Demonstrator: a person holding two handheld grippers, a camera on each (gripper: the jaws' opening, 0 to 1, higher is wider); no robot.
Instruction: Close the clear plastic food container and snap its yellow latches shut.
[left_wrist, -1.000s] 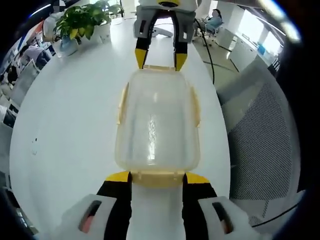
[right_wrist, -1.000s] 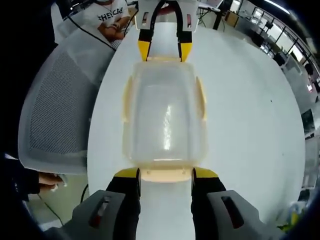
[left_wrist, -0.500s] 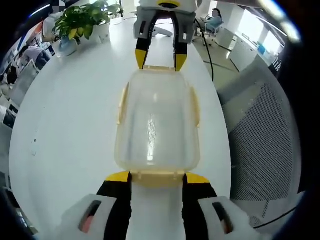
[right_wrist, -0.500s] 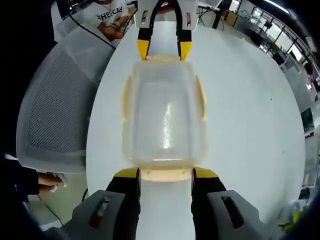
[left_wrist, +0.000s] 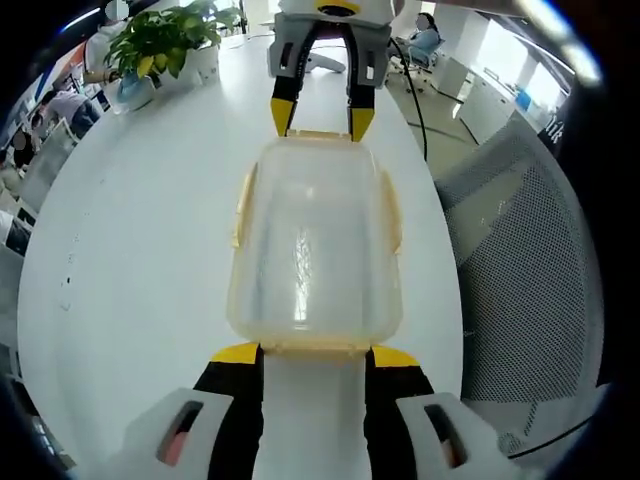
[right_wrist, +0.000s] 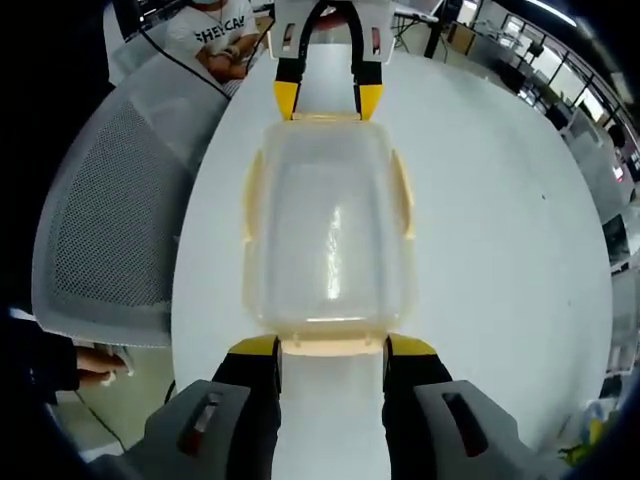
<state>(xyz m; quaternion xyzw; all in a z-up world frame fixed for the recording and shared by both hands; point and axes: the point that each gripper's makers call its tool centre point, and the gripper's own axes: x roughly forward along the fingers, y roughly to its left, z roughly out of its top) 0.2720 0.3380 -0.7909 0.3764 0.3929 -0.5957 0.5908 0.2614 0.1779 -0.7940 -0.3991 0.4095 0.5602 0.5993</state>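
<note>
A clear, round-cornered plastic food container (left_wrist: 315, 240) with pale yellow latches is seen lying lid-on at the middle of a white bench (left_wrist: 140, 230), bracketed end to end by two hand-held claws. In the left gripper view, the left claw (left_wrist: 315, 354) is shown spread, its black, yellow-tipped jaws set to either side of the near-end yellow latch (left_wrist: 315, 349) and not pinching it. The right claw (left_wrist: 322, 118) is seen across the container at the far-end latch (left_wrist: 320, 136), likewise spread. The right gripper view gives the mirror arrangement: the right claw (right_wrist: 332, 346) straddles its near-end latch (right_wrist: 332, 347), with the left claw (right_wrist: 324, 102) at the far end. Two further yellow latches are seen on the long sides, one (left_wrist: 241, 208) standing slightly out from the wall and its opposite (left_wrist: 390, 212) doing the same. The lid appears to be seated already, so the latching step is judged to be in hand; whether the end latches are fully snapped cannot be told. A downward or inward press on each end latch is likely called for next, followed by the side latches. A grey mesh office chair (right_wrist: 105, 220) is pictured beside the bench, and a green potted plant (left_wrist: 165, 40) stands near its far edge.
</note>
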